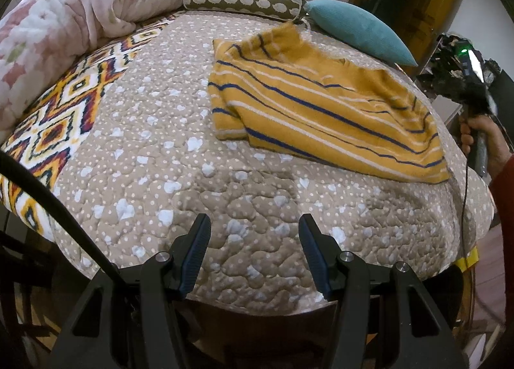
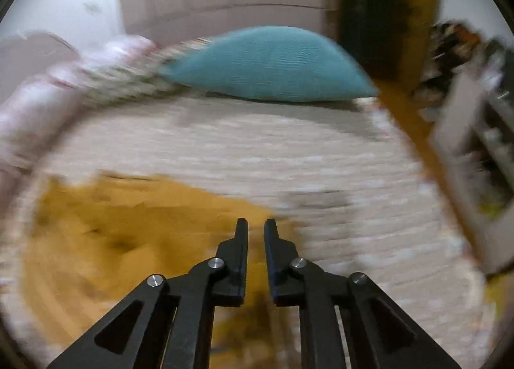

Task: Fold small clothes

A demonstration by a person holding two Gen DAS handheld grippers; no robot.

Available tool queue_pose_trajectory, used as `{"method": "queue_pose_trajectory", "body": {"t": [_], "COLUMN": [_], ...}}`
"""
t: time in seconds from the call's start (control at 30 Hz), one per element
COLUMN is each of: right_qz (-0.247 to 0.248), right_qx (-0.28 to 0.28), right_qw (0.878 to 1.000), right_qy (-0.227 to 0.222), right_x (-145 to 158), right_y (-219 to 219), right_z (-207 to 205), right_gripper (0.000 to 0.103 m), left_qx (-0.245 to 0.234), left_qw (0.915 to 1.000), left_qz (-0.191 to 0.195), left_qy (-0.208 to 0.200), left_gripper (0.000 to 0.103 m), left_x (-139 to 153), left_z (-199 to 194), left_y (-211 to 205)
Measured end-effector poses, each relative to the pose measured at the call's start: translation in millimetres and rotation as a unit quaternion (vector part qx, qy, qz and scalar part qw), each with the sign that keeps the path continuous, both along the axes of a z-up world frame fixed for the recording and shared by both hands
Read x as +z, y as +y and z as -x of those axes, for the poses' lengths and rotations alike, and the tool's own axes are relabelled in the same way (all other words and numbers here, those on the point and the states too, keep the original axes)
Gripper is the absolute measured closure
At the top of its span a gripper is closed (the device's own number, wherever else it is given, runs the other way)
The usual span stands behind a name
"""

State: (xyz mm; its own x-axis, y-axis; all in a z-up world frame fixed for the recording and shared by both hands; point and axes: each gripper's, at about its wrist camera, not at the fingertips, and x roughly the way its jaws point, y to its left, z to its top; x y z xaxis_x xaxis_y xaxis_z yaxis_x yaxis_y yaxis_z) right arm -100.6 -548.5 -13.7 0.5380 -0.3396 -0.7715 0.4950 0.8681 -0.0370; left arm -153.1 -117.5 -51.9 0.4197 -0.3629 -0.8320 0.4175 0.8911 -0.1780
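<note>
A mustard-yellow garment (image 1: pixel 321 102) with blue and white stripes lies crumpled and partly folded over on the quilted bed cover (image 1: pixel 160 160), towards the far right. My left gripper (image 1: pixel 254 219) hovers open over bare quilt near the bed's front edge, well short of the garment. At the right edge of the left wrist view, a hand (image 1: pixel 475 134) holds the right gripper's handle beside the bed. The right wrist view is blurred by motion. In it, my right gripper (image 2: pixel 256 224) shows a narrow gap with nothing between its fingers, above the garment's (image 2: pixel 128 224) right edge.
A teal pillow (image 1: pixel 359 28) (image 2: pixel 273 64), a brown patterned bolster (image 1: pixel 244 1) and a pink floral comforter (image 1: pixel 64 15) line the far side. A zigzag-patterned blanket (image 1: pixel 64 105) runs along the left. Blurred shelving (image 2: pixel 475 150) stands right of the bed. A cable (image 1: pixel 464 208) hangs at the right.
</note>
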Motion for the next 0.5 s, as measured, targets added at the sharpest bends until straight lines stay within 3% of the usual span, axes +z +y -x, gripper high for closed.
{"method": "queue_pose_trajectory", "body": {"t": [0.07, 0.13, 0.2, 0.27, 0.3, 0.37, 0.4, 0.5], "right_qz": [-0.006, -0.040, -0.056, -0.076, -0.085, -0.110, -0.117, -0.073], "right_qx": [-0.023, -0.039, -0.022, 0.030, 0.050, 0.100, 0.118, 0.141], "right_qw": [1.000, 0.998, 0.997, 0.996, 0.995, 0.989, 0.986, 0.987], "right_qy": [0.012, -0.014, -0.039, -0.037, -0.034, -0.028, -0.024, 0.015], "right_x": [-4.0, 4.3, 12.0, 18.4, 17.6, 14.3, 10.5, -9.0], "right_y": [-16.9, -26.4, -16.6, 3.5, 14.8, 38.9, 49.2, 74.4], "right_z": [-0.8, 7.4, 12.2, 6.5, 5.7, -1.5, -5.6, -22.0], "right_gripper": [0.090, 0.090, 0.090, 0.088, 0.084, 0.061, 0.056, 0.053], "left_qx": [0.000, 0.004, 0.007, 0.008, 0.007, 0.004, 0.003, 0.007], "left_qw": [1.0000, 1.0000, 1.0000, 0.9999, 0.9999, 0.9999, 0.9999, 0.9999], "left_qz": [-0.001, 0.000, 0.005, 0.010, 0.010, 0.009, 0.008, 0.009], "left_qy": [-0.003, -0.003, 0.002, 0.007, 0.007, 0.006, 0.006, 0.004], "left_gripper": [0.047, 0.047, 0.047, 0.047, 0.047, 0.047, 0.047, 0.047], "left_x": [0.7, 0.2, -1.7, -3.9, -4.4, -5.4, -5.5, -4.6], "left_z": [0.7, -0.6, -2.4, -3.4, -3.4, -2.4, -1.7, -0.7], "left_y": [1.6, 3.7, 5.7, 6.3, 6.3, 6.3, 6.6, 8.4]}}
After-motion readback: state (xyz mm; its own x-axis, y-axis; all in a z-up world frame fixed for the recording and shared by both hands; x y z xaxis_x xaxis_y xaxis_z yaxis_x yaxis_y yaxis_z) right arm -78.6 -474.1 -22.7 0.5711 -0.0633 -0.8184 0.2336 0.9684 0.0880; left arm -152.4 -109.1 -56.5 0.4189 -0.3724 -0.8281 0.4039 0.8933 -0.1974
